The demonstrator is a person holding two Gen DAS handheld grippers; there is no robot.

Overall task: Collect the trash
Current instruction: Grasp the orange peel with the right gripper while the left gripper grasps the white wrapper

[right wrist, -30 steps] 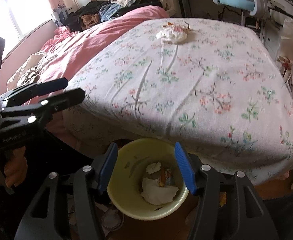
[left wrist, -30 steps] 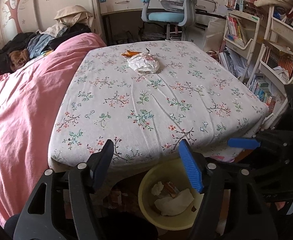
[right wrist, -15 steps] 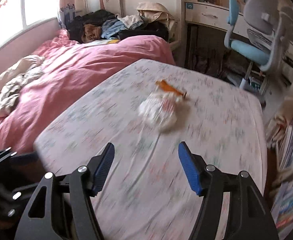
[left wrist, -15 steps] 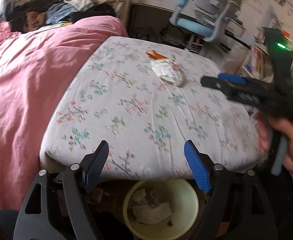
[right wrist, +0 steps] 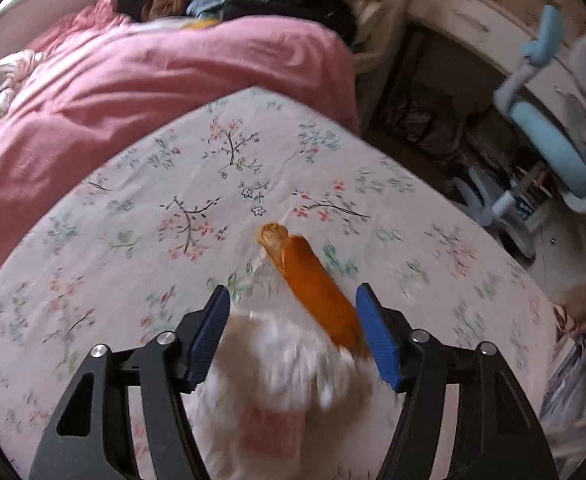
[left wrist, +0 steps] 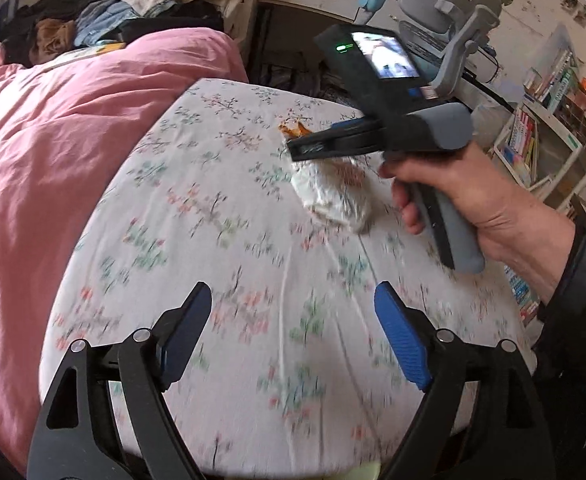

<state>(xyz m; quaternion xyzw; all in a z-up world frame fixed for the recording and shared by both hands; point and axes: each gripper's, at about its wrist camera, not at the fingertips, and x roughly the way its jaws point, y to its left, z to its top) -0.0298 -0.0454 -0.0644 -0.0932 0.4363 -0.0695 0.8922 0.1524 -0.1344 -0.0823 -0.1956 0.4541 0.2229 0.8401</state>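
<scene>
A floral sheet covered the bed. On it lay a crumpled white wrapper, an orange scrap touching it. The right gripper straddled the wrapper, jaws closing, not yet pressing. The left gripper, nearer the sheet's edge, was opening, empty.

The left tool points steeply downward, its blue pads well apart and opening, with nothing between them. The right tool also tilts steeply down; its jaws are closing, and the pads do not visibly press on anything. In the left wrist view the right hand wraps the grey grip from below, fingers curled around the handle, wrist emerging from a dark sleeve at the right edge.
</scene>
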